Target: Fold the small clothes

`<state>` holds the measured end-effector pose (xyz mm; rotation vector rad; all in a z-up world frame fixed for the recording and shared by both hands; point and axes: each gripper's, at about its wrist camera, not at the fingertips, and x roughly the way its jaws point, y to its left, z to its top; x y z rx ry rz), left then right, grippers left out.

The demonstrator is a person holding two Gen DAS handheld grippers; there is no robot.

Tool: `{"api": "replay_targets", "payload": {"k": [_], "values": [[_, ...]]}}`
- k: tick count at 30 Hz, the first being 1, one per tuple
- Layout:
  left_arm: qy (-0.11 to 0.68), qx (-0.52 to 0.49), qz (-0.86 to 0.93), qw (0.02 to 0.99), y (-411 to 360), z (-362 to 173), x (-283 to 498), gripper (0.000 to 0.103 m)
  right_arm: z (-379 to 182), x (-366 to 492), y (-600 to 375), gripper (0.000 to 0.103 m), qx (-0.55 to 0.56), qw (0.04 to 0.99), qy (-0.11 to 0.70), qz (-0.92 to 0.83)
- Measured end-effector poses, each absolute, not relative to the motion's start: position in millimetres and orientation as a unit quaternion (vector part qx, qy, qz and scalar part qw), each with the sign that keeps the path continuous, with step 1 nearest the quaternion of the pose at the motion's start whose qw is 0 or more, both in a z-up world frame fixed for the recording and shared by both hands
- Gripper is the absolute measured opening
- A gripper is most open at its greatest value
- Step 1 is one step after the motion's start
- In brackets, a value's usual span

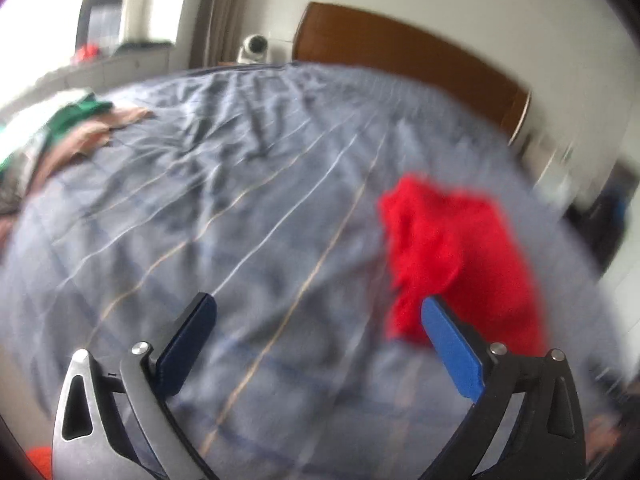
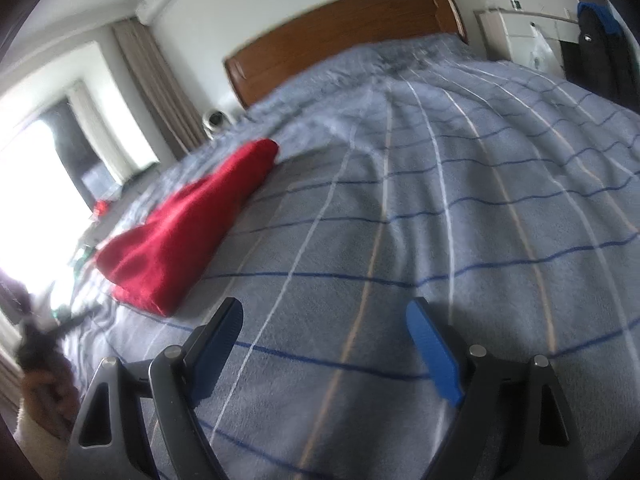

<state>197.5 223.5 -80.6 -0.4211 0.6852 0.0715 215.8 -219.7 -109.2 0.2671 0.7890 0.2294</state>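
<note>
A red garment (image 1: pixel 460 256) lies folded on the grey-blue checked bedspread (image 1: pixel 248 200), right of centre in the left wrist view. My left gripper (image 1: pixel 318 304) is open and empty above the bedspread, its right finger (image 1: pixel 452 344) overlapping the garment's near edge in the image; contact cannot be told. In the right wrist view the same red garment (image 2: pixel 188 228) lies to the left. My right gripper (image 2: pixel 324 314) is open and empty over the bare bedspread (image 2: pixel 440 220), to the right of the garment. Both views are blurred.
A pile of green, pink and white clothes (image 1: pixel 76 128) lies at the bed's far left. A wooden headboard (image 2: pixel 344 36) stands at the far end. A small white camera (image 1: pixel 253 49) sits beside it. A window (image 2: pixel 48 160) is left, white furniture (image 2: pixel 520 36) right.
</note>
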Motion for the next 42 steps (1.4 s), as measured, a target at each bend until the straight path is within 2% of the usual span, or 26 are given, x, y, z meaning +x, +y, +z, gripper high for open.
{"api": "replay_targets", "payload": {"k": [2, 4, 10, 13, 14, 15, 16, 18, 19, 22, 25, 28, 29, 30, 32, 33, 34, 35, 37, 39, 40, 42], "values": [[0.357, -0.266, -0.036, 0.895, 228.2, -76.0, 230.7, 0.102, -89.8, 222.5, -210.6, 0.083, 0.139, 0.913, 0.359, 0.134], [0.418, -0.278, -0.105, 0.859, 218.0, -83.7, 277.9, 0.102, -77.3, 245.5, -192.0, 0.091, 0.151, 0.902, 0.366, 0.171], [0.526, -0.175, -0.087, 0.827, 186.6, -126.2, 363.3, 0.102, -92.3, 348.4, -128.2, 0.091, 0.222, 0.841, 0.43, 0.24], [0.533, -0.167, -0.091, 0.825, 181.5, -130.2, 371.5, 0.102, -124.0, 389.3, -109.6, 0.091, 0.266, 0.804, 0.477, 0.234], [0.531, -0.162, -0.099, 0.826, 177.4, -128.5, 371.3, 0.089, -136.5, 399.0, -102.7, 0.09, 0.273, 0.791, 0.496, 0.231], [0.528, -0.158, -0.113, 0.827, 172.7, -127.0, 369.5, 0.045, -141.4, 402.9, -94.5, 0.076, 0.249, 0.796, 0.505, 0.221], [0.527, -0.16, -0.144, 0.822, 165.2, -126.1, 367.9, 0.025, -140.0, 402.8, -86.2, 0.05, 0.21, 0.809, 0.508, 0.21], [0.508, -0.137, -0.123, 0.841, 157.0, -117.7, 359.6, 0.02, -125.4, 390.3, -62.5, 0.037, 0.109, 0.847, 0.484, 0.194], [0.49, -0.117, -0.116, 0.856, 150.4, -109.9, 351.0, 0.019, -114.5, 379.5, -49.9, 0.033, 0.053, 0.867, 0.46, 0.183], [0.433, -0.096, -0.116, 0.889, 138.4, -81.9, 325.8, 0.018, -78.3, 339.8, -19.2, 0.03, -0.075, 0.906, 0.374, 0.183], [0.36, -0.112, -0.139, 0.916, 133.3, -35.7, 303.1, 0.018, -37.2, 308.9, -14.7, 0.03, -0.127, 0.927, 0.296, 0.191], [0.33, -0.108, -0.157, 0.924, 122.5, -10.5, 300.4, 0.021, 5.0, 293.5, -30.8, 0.03, -0.128, 0.943, 0.243, 0.19], [0.344, -0.107, -0.161, 0.919, 117.0, -12.0, 307.7, 0.029, 11.3, 294.2, -37.7, 0.03, -0.12, 0.945, 0.242, 0.187], [0.368, -0.112, -0.161, 0.909, 113.4, -19.9, 315.3, 0.047, 15.2, 296.5, -47.7, 0.032, -0.106, 0.944, 0.251, 0.185], [0.424, -0.133, -0.147, 0.884, 114.5, -50.8, 323.1, 0.062, 3.2, 317.3, -73.2, 0.041, -0.061, 0.929, 0.319, 0.179], [0.438, -0.14, -0.135, 0.877, 118.0, -65.4, 318.2, 0.062, -10.1, 326.1, -86.4, 0.057, -0.042, 0.917, 0.36, 0.168], [0.444, -0.14, -0.125, 0.876, 122.6, -75.9, 309.2, 0.062, -26.3, 329.2, -102.7, 0.081, -0.028, 0.903, 0.402, 0.15], [0.442, -0.128, -0.107, 0.881, 126.7, -85.4, 293.3, 0.063, -37.5, 322.9, -117.3, 0.087, -0.022, 0.894, 0.427, 0.133], [0.414, -0.098, -0.08, 0.901, 130.5, -84.7, 263.3, 0.073, -55.1, 297.6, -140.3, 0.088, -0.026, 0.895, 0.428, 0.119], [0.37, -0.063, -0.046, 0.926, 127.6, -75.1, 229.5, 0.099, -62.9, 264.8, -152.5, 0.089, -0.042, 0.9, 0.421, 0.103], [0.348, -0.051, -0.031, 0.936, 125.6, -68.4, 216.6, 0.102, -65.0, 249.5, -157.1, 0.092, -0.046, 0.902, 0.419, 0.095], [0.299, -0.033, -0.013, 0.953, 119.8, -55.6, 192.6, 0.103, -62.3, 219.7, -163.1, 0.097, -0.038, 0.909, 0.405, 0.085]]}}
